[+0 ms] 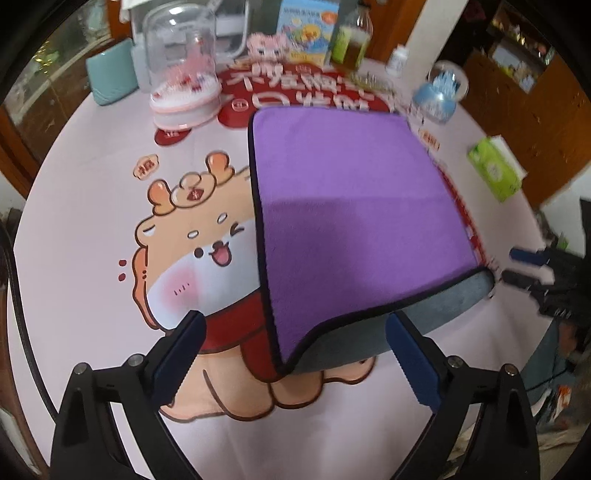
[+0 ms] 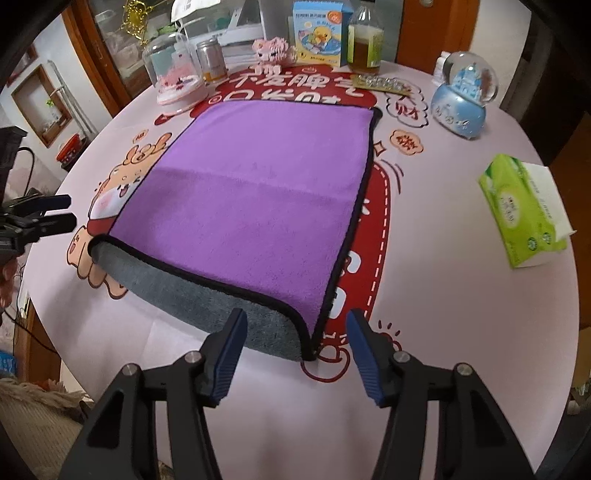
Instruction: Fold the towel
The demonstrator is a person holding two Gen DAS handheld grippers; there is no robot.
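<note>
A purple towel [image 1: 343, 206] with a black hem and grey underside lies folded on the round printed table; it also shows in the right wrist view [image 2: 258, 192]. Its near edge is a rolled grey fold [image 2: 207, 295]. My left gripper [image 1: 295, 354] is open and empty, its jaws on either side of the towel's near left corner, just above it. My right gripper [image 2: 293, 350] is open and empty, right in front of the towel's near right corner. The right gripper shows at the right edge of the left wrist view [image 1: 524, 267]; the left gripper shows at the left edge of the right wrist view [image 2: 55, 212].
At the table's back stand a clear dome ornament [image 2: 177, 74], a metal can [image 2: 210, 59], a pink toy [image 2: 273, 50], a blue box [image 2: 319, 31], a bottle [image 2: 364, 40] and a snow globe [image 2: 461, 99]. A green tissue pack [image 2: 524, 210] lies at the right.
</note>
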